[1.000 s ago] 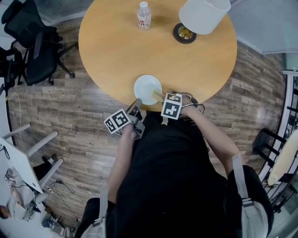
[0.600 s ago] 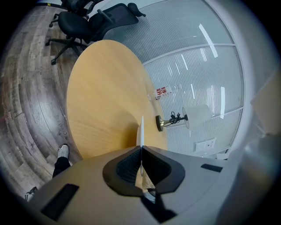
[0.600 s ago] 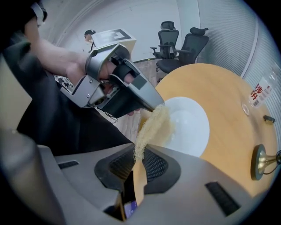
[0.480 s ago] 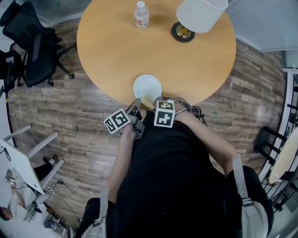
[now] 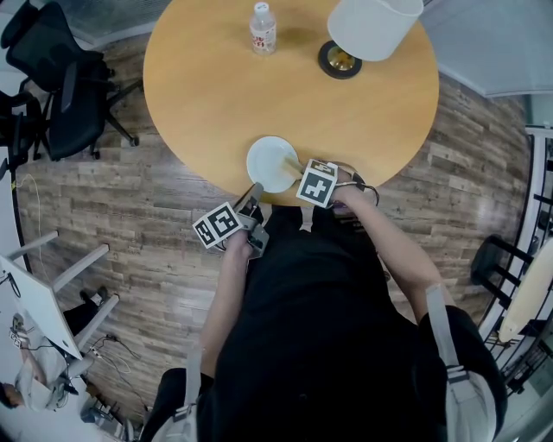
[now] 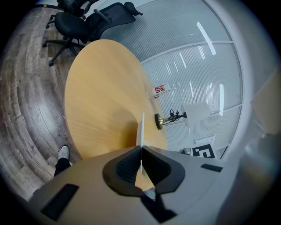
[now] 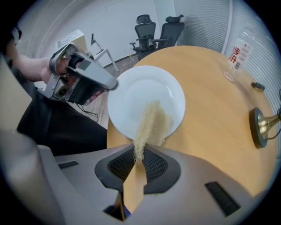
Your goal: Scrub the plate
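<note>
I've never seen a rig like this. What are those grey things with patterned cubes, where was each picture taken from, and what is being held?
There is no robot: a person holds a two-jaw gripper in each hand, and the cubes are part of them. The head view looks down from the person's head; the other two come from cameras on the grippers. On the round table are a bottle, a lamp and a white plate. The left gripper is shut on the plate's rim, seen edge-on in its view. The right gripper grips a beige scrub pad whose front lies on the plate.
</note>
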Demonstrator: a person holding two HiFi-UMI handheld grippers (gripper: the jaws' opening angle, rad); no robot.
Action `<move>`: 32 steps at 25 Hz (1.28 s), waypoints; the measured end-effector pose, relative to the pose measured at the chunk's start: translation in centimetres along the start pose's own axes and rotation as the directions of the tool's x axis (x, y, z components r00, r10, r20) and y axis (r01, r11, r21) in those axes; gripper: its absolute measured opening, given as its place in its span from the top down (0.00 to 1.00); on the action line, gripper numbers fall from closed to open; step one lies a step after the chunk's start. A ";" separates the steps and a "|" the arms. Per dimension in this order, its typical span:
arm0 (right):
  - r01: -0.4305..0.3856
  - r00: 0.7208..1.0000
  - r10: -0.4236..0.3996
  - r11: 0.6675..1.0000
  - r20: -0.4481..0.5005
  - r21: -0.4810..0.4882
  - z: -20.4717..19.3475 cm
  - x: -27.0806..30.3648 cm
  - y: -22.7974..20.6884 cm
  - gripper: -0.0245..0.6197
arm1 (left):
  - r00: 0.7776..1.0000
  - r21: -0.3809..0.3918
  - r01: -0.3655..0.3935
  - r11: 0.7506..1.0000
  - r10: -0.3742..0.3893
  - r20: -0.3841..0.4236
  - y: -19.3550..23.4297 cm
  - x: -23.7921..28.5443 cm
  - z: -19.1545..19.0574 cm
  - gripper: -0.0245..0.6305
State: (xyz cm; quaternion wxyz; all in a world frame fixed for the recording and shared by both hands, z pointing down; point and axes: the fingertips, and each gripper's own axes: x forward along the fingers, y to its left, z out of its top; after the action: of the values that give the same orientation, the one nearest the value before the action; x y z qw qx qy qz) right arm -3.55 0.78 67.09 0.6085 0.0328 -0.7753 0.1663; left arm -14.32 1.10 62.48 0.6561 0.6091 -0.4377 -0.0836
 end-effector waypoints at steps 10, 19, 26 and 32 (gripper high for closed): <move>0.078 0.997 -0.078 0.996 0.019 0.043 1.2 -0.7 -3.5 0.89 | 1.000 -0.014 0.009 1.000 -0.009 -0.009 0.0 0.1 -0.3 0.93; 0.044 0.999 -0.042 0.990 0.019 -0.132 3.3 -0.7 1.5 0.89 | 1.000 -0.008 0.004 1.000 -0.004 -0.010 0.0 0.3 -0.4 0.93; -0.018 0.995 0.037 0.978 0.091 -0.209 6.8 -2.1 5.2 0.89 | 1.000 -0.011 0.006 1.000 -0.006 -0.017 -0.1 0.3 -0.3 0.93; 0.023 0.997 -0.008 0.983 0.080 -0.184 6.4 -0.9 2.7 0.89 | 1.000 -0.019 0.003 1.000 -0.003 -0.022 0.1 0.3 -0.4 0.93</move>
State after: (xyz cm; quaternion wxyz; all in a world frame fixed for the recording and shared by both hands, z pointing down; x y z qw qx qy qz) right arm -9.99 1.31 64.31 0.5790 -0.0110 -0.8105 0.0875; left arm -13.91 1.20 62.82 0.6666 0.6043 -0.4286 -0.0821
